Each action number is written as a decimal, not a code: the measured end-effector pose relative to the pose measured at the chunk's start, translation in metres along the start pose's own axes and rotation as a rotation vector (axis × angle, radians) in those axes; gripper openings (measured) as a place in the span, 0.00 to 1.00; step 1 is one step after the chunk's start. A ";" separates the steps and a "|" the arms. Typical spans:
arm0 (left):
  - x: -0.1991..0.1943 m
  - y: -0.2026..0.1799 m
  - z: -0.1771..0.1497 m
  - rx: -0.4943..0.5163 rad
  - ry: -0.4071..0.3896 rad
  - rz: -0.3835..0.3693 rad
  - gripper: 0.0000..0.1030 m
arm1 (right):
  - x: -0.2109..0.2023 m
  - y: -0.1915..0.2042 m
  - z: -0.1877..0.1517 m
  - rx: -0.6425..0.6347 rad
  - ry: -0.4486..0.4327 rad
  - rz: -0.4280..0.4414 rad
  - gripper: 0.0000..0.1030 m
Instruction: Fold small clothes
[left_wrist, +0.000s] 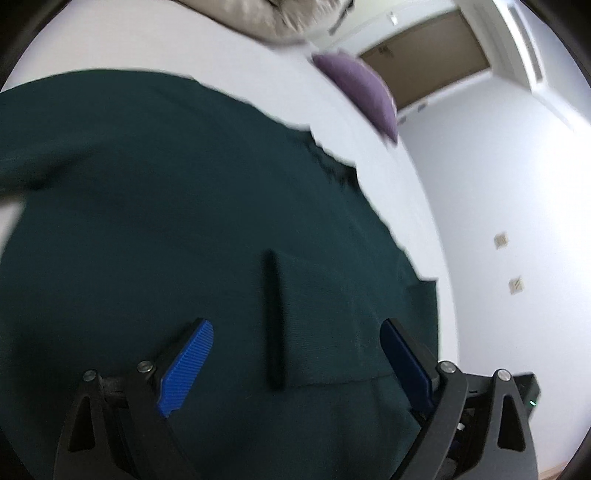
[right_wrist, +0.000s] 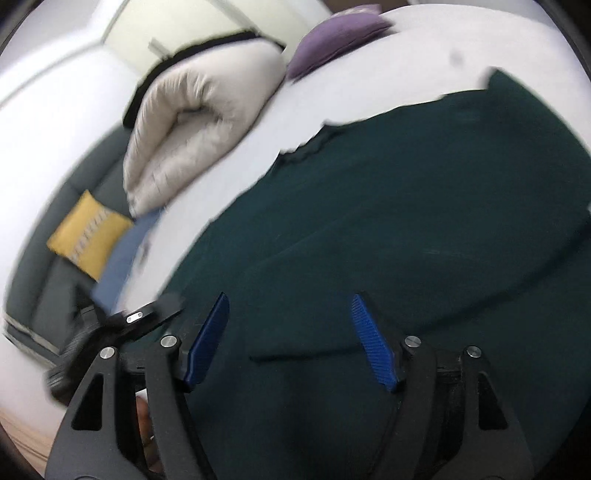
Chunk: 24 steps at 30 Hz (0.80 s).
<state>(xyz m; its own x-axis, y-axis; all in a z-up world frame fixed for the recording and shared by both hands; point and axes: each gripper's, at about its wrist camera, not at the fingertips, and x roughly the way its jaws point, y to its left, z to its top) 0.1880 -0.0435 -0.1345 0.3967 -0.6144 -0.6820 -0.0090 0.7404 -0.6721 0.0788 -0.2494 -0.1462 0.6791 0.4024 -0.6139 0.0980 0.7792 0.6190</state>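
A dark green garment (left_wrist: 192, 206) is lying spread over a white bed (left_wrist: 229, 62), filling most of both wrist views. It is looking partly folded: a layer edge is running across the cloth just ahead of the right tool (right_wrist: 291, 339), and a dark upright crease (left_wrist: 272, 317) is standing between the fingers of the left tool (left_wrist: 295, 354).

Both tools are hovering low over the cloth with their blue pads spread apart, and nothing is pinched between them; the left one is gaping wider than the right. Both views are smeared by motion.

The main risk, as I am judging it, is a bad pinch. If either tool is closing over the middle of the cloth instead of at a hem or corner, it is likely to catch only the top layer, or both layers at once, and drag the existing fold open. A fast approach is also likely to push the soft fabric into wrinkles ahead of the pads.

The garment's far edge is lying near a rolled beige duvet (right_wrist: 192, 122) and a purple cushion (right_wrist: 332, 37), with a blue folded cloth (right_wrist: 125, 254) beside the duvet. A wide sweep is risking knocking these.
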 end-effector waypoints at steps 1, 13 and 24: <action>0.013 -0.004 0.002 0.005 0.019 0.023 0.90 | -0.014 -0.012 -0.003 0.040 -0.020 0.019 0.66; 0.013 -0.052 0.041 0.180 -0.037 0.184 0.09 | -0.064 -0.143 0.048 0.424 -0.134 0.085 0.65; -0.003 -0.036 0.094 0.226 -0.190 0.201 0.09 | -0.030 -0.177 0.097 0.589 -0.175 0.128 0.63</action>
<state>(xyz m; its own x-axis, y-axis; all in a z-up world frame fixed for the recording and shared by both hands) 0.2740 -0.0426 -0.0814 0.5716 -0.4041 -0.7141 0.0904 0.8961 -0.4346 0.1116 -0.4460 -0.1902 0.8162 0.3510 -0.4589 0.3589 0.3144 0.8788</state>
